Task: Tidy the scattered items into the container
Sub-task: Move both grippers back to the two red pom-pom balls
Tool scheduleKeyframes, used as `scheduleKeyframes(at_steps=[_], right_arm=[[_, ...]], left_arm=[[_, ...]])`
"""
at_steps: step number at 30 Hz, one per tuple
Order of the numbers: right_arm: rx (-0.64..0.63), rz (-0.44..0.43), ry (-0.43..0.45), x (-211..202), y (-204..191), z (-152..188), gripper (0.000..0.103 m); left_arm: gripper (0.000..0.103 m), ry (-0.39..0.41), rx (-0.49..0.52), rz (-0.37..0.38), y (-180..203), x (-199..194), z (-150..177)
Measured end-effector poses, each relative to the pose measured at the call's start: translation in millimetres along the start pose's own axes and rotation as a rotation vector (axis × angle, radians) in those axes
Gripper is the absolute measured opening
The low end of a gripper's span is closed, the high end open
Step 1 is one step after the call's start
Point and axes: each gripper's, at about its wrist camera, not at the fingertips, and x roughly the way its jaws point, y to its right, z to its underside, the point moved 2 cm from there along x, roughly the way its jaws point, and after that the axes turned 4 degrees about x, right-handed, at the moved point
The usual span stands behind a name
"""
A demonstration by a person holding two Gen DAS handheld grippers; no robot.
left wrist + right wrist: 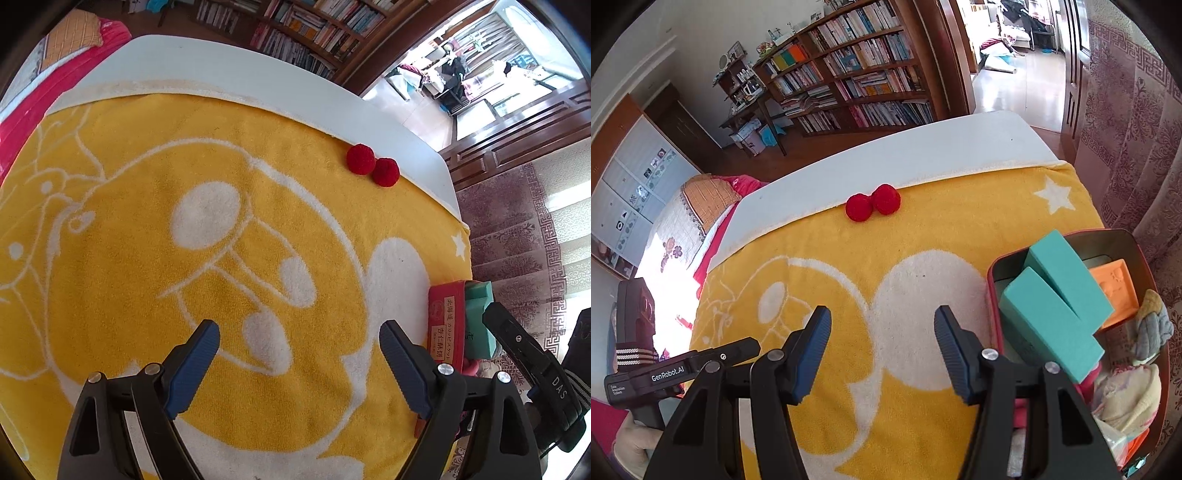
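Note:
Two red fuzzy balls (373,165) (873,207) lie touching each other on the far edge of the yellow towel (147,295) (923,236). A red tin container (1137,240) (445,325) sits at the towel's right side; it holds two teal boxes (1060,306), an orange tray (1119,295) and soft cloth items (1130,391). My left gripper (299,341) hangs open over the towel with nothing between its fingers. My right gripper (882,328) is also open and empty, just left of the tin. Both grippers are well short of the balls.
The towel covers a white table (221,74) (923,147) whose bare strip runs along the far side. A bed with red bedding (55,85) stands to the left, bookshelves (857,74) behind. The other handheld gripper (665,373) (535,365) shows at each view's edge.

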Motion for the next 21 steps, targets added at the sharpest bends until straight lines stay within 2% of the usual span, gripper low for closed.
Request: scheduleKeyframes(at_steps=[12, 21], right_arm=[[0.085, 0.044, -0.053, 53, 10, -23, 0.062], [0.127, 0.059, -0.043, 74, 18, -53, 0.062]], left_arm=[[0.093, -0.011, -0.012, 0.018, -22, 15, -25], [0.093, -0.01, -0.019, 0.031, -28, 25, -47]])
